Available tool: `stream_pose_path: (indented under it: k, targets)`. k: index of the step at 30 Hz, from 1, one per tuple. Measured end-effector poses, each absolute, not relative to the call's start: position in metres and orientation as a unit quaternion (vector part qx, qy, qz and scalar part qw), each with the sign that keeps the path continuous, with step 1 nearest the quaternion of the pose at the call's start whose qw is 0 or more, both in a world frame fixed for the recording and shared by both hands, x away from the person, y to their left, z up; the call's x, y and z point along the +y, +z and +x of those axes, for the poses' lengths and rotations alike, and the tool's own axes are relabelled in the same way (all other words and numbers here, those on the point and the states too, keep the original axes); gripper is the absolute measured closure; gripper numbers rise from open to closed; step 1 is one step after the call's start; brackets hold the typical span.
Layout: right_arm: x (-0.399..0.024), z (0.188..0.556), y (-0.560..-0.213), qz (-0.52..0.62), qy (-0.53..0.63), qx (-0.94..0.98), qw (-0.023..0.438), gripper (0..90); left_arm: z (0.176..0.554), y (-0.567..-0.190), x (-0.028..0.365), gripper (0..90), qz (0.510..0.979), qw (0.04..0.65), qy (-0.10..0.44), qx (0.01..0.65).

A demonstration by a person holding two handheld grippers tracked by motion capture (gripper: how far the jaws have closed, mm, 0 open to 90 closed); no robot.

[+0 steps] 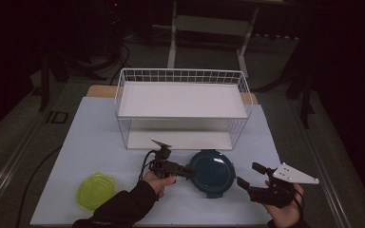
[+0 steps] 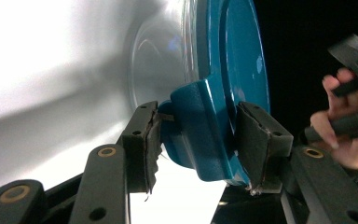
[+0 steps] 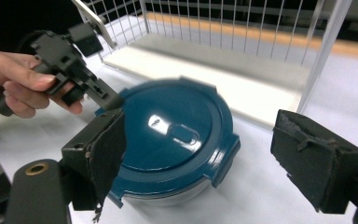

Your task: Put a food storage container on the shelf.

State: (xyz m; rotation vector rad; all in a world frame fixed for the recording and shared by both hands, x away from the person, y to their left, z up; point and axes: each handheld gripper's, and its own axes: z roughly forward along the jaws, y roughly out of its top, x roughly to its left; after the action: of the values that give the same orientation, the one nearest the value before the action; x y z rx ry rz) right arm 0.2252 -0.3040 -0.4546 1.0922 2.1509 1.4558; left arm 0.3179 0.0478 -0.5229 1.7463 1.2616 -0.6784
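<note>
The left gripper clamps the latch tab at nine o'clock on the teal lidded container. The right gripper, jaws wide and empty, should steady the three o'clock rim while the tab lifts squarely.

- One round container with a blue lid; the lid has four clip tabs, and one tab is between the jaws of the left gripper.
- One small green lid, flat on the tabletop at the left.
- One white wire rack with two shelves: one upper, one lower.
- Two grippers: the left gripper and the right gripper. Each one has two black jaws, so there are four jaws in total.
- Two hands of a person, one for each gripper.
- One tabletop, covered with one pale sheet.
- One grey three-cornered plate on the right gripper.
</note>
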Motion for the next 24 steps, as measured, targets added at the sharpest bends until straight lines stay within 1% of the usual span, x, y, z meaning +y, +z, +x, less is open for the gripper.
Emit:
stream_pose_path:
  k: [2, 3, 5, 8, 9, 11, 12, 13, 16, 17, 19, 20, 21, 23, 24]
  targets:
    - [-0.304, 0.225, -0.455, 0.383, 0.510, 0.753, 0.161, 17.8, 0.317, -0.521, 0.047, 51.3, 0.703, 0.429, -0.267, 0.501]
    - [-0.307, 0.233, -0.458, 0.407, 0.515, 0.746, 0.112, 18.7, 0.313, -0.515, 0.045, 51.9, 0.719, 0.430, -0.252, 0.484]
    - [-0.308, 0.237, -0.460, 0.417, 0.513, 0.745, 0.093, 20.0, 0.311, -0.513, 0.043, 52.3, 0.724, 0.432, -0.246, 0.478]
    - [-0.309, 0.242, -0.464, 0.431, 0.503, 0.745, 0.081, 21.0, 0.310, -0.512, 0.044, 52.5, 0.727, 0.432, -0.245, 0.474]
    - [-0.310, 0.250, -0.473, 0.453, 0.492, 0.742, 0.054, 22.2, 0.309, -0.512, 0.044, 52.6, 0.733, 0.436, -0.241, 0.463]
    - [-0.312, 0.256, -0.480, 0.468, 0.483, 0.739, 0.032, 23.6, 0.309, -0.512, 0.045, 52.7, 0.738, 0.437, -0.240, 0.456]
    - [-0.313, 0.259, -0.483, 0.475, 0.481, 0.737, 0.020, 26.3, 0.309, -0.512, 0.045, 52.9, 0.740, 0.437, -0.240, 0.451]
    - [-0.313, 0.259, -0.483, 0.475, 0.481, 0.737, 0.020, 26.3, 0.309, -0.512, 0.045, 53.0, 0.740, 0.437, -0.240, 0.451]
    - [-0.316, 0.267, -0.490, 0.488, 0.479, 0.729, -0.019, 28.9, 0.308, -0.511, 0.045, 53.3, 0.745, 0.441, -0.235, 0.442]
    - [-0.317, 0.268, -0.491, 0.491, 0.481, 0.726, -0.022, 30.9, 0.307, -0.511, 0.045, 53.4, 0.748, 0.442, -0.233, 0.437]
    - [-0.318, 0.269, -0.492, 0.493, 0.481, 0.724, -0.037, 32.5, 0.307, -0.511, 0.045, 53.8, 0.748, 0.442, -0.234, 0.436]
    - [-0.318, 0.269, -0.492, 0.493, 0.481, 0.724, -0.037, 32.5, 0.306, -0.510, 0.045, 53.8, 0.749, 0.443, -0.233, 0.434]
    - [-0.318, 0.271, -0.495, 0.496, 0.479, 0.722, -0.054, 38.4, 0.305, -0.510, 0.045, 54.2, 0.752, 0.443, -0.232, 0.429]
    - [-0.318, 0.273, -0.498, 0.496, 0.478, 0.722, -0.073, 44.3, 0.304, -0.509, 0.046, 54.7, 0.758, 0.442, -0.230, 0.421]
    - [-0.318, 0.273, -0.500, 0.495, 0.476, 0.722, -0.082, 45.4, 0.304, -0.509, 0.045, 54.9, 0.759, 0.443, -0.228, 0.418]
